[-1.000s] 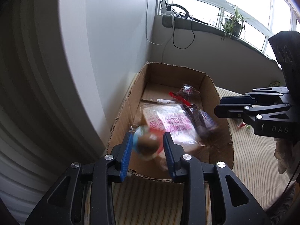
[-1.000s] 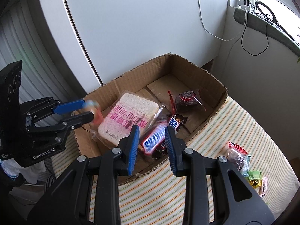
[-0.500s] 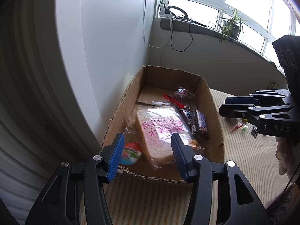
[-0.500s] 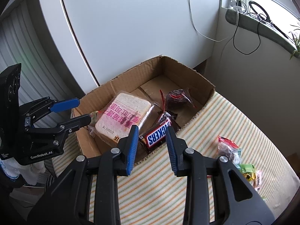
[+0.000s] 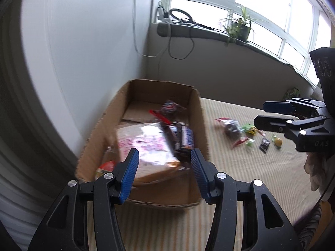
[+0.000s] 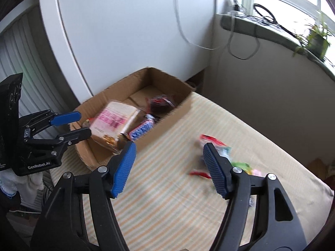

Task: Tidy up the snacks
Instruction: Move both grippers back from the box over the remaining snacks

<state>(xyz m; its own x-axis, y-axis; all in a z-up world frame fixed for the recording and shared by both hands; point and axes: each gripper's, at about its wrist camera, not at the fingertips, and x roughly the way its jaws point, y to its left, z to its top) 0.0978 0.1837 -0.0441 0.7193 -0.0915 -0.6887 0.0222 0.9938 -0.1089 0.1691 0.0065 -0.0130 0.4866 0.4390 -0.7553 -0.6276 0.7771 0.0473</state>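
1. Blue-padded black left gripper (image 5: 164, 174) hovers with its jaws spread and nothing between them, just above the near wall of the open brown cardboard box (image 5: 201, 125).
2. Blue-padded black right gripper (image 6: 169, 168) is likewise released and empty, jaws wide, over the striped beige cloth (image 6: 178, 205) at 3 o'clock of the box.
3. Inside the box, nearest the left gripper, lies a clear-wrapped slice of bread with pink lettering (image 5: 146, 146); a small red and green packet (image 5: 105, 166) sits at its 9 o'clock, in the near corner.
4. At 3 o'clock of the bread, against the box wall, lies a brown chocolate bar with a blue and white label (image 6: 141, 129).
5. Farther in, toward 12 o'clock, rests a dark snack in a clear wrapper with red trim (image 6: 160, 103).
6. Outside the box, on the cloth, a scatter of small loose snacks (image 5: 244, 132) lies blurred near the right gripper.
7. Beyond, a grey window ledge (image 5: 209, 34) carries a potted green plant (image 5: 240, 29) and cables.
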